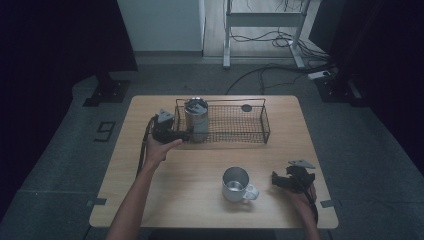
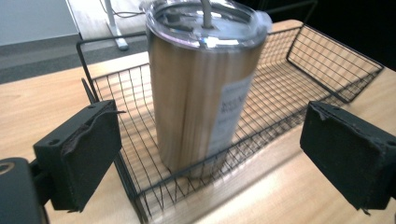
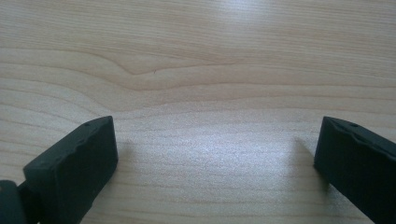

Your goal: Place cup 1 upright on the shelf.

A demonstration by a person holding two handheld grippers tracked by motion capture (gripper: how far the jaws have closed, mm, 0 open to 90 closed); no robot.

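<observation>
Steel, brushed and cylindrical, forms the tall tumbler with a clear plastic lid [image 1: 196,119], which is seen standing upright in the left end of the black wire basket [image 1: 260,131] at the far side of the pale wooden worktop [image 1: 190,170]. The left tool [image 1: 186,135] is held level just beside the basket's near left corner, aimed at the tumbler. In the left gripper view its jaws are spread wide, one on each side of the tumbler [image 2: 201,84], with the basket's wire wall [image 2: 261,128] between them and the tumbler, and no contact is seen. A small dark round object [image 1: 246,107] lies toward the basket's far right. A short steel mug with a white handle [image 1: 236,184] stands upright on the near part of the worktop, well apart from the basket. The right tool [image 1: 276,180] rests near the mug's right side; in the right gripper view its jaws are wide apart over bare wood [image 3: 210,93], holding nothing.
</observation>
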